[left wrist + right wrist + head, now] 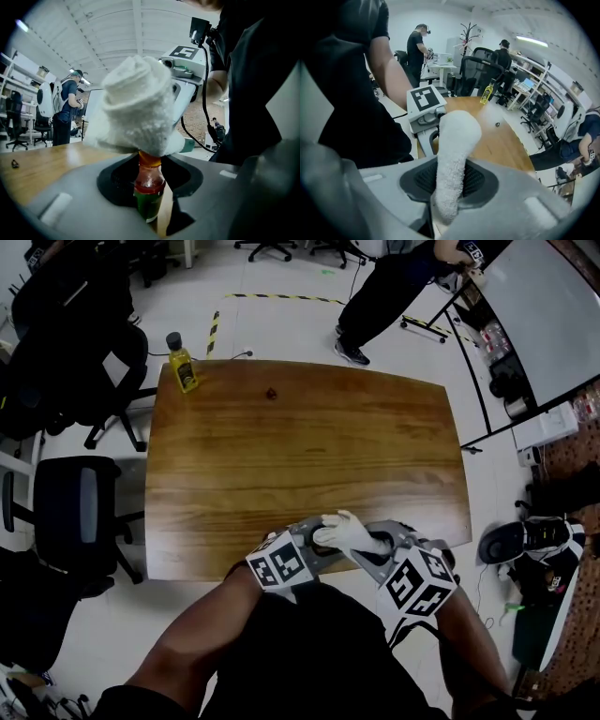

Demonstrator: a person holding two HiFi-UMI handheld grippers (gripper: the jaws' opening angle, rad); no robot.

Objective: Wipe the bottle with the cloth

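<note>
Head view puts both of your grippers together at the near edge of the bench (300,456), close to your body. Your left gripper (322,542) has its fingers (70,201) clamped on the small bottle (149,185), which holds reddish liquid and carries a green label. Its neck points away from that gripper's camera. Your right gripper (373,549) has its fingers (520,201) pinched on the white terry cloth (136,108), which is bunched over the bottle's top and hides the cap. At the bench's far left corner stands a yellow bottle (182,367) with a dark cap. A small dark object (272,393) lies near the far edge.
</note>
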